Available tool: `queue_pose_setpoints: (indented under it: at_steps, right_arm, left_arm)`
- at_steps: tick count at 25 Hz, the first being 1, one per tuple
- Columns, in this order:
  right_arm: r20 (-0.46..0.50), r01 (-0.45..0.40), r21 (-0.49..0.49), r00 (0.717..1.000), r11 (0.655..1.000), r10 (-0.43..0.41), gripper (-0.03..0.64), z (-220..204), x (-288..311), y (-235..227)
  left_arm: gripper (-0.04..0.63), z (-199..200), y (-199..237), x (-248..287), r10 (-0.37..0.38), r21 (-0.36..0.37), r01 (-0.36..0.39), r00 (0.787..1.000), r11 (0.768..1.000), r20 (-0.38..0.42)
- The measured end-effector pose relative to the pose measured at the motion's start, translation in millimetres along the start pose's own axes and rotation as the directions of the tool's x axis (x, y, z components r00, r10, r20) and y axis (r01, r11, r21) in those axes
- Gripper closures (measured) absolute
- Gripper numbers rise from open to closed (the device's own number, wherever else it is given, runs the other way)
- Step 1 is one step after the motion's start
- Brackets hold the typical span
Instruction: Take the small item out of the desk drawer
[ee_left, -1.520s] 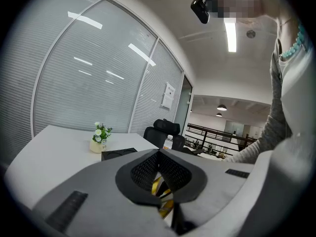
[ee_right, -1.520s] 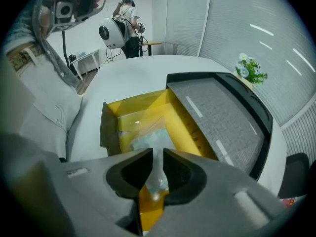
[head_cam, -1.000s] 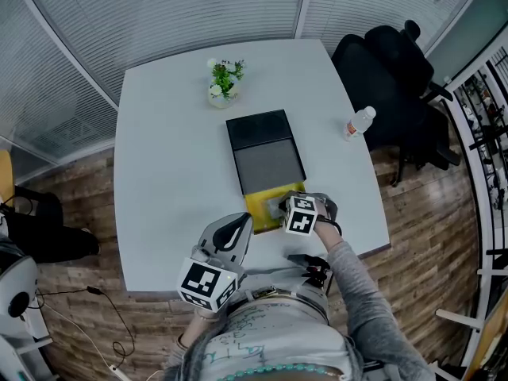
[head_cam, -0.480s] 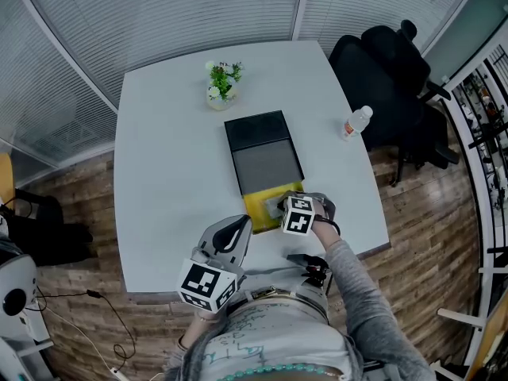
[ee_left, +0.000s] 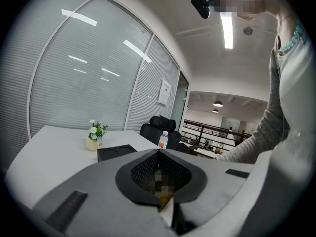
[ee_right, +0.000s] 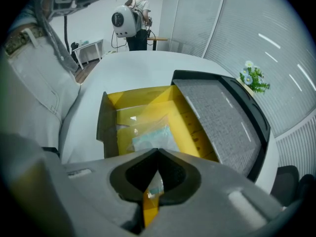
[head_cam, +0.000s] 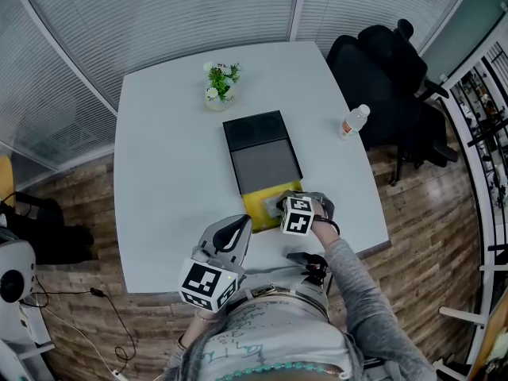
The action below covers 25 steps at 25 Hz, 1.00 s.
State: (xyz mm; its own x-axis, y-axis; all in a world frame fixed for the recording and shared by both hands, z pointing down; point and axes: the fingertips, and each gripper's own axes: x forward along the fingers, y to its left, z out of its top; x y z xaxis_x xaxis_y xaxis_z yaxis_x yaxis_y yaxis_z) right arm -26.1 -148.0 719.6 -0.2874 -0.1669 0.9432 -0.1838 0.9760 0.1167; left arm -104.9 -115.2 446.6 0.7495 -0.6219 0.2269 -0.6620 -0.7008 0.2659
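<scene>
— Anything new with the packet [ee_right: 152,138]?

— No. Over the last second the right gripper [ee_right: 158,154] stays put above the yellow drawer [ee_right: 102,127], its jaws pressed together on the packet's near edge. I judge the grip made and the lift out not yet begun.

— Which way does it lie?

— Flat on the drawer floor. In the right gripper view it runs from the pinch at 6 o'clock toward 12. That is probably its long axis, though the near end is hidden.

— The other hand?

— In the head view the left gripper [ee_left: 159,153] waits at 7 o'clock of the drawer, jaws closed on nothing.

White table [head_cam: 167,133] on wood flooring [head_cam: 79,205], with blind-covered glass walls [head_cam: 159,14] and a black chair [head_cam: 381,62] nearby.
</scene>
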Motion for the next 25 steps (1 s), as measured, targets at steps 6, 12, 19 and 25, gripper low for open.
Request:
queue_pose_setpoints:
  at_steps: [6, 12, 19, 25]
  right_arm:
    - [0.036, -0.026, 0.025, 0.999, 0.999, 0.025, 0.614, 2, -7, 8]
    - [0.087, -0.033, 0.062, 0.996, 0.998, 0.027, 0.614, 10, -28, 10]
    - [0.102, 0.007, 0.074, 0.995, 0.997, -0.014, 0.614, 17, -57, 6]
    - [0.139, 0.034, 0.094, 0.989, 0.995, -0.047, 0.614, 27, -85, 3]
  left_arm:
    - [0.597, -2, -6, 1, -0.016, 0.001, 0.016, 1.000, 1.000, -0.006]
    - [0.597, -6, -12, 0, -0.042, -0.004, 0.042, 0.999, 0.999, -0.030]
    - [0.597, -10, -18, 2, -0.061, -0.020, 0.060, 0.998, 0.998, -0.028]
    - [0.597, -8, -23, 3, -0.060, -0.022, 0.059, 0.998, 0.998, -0.020]
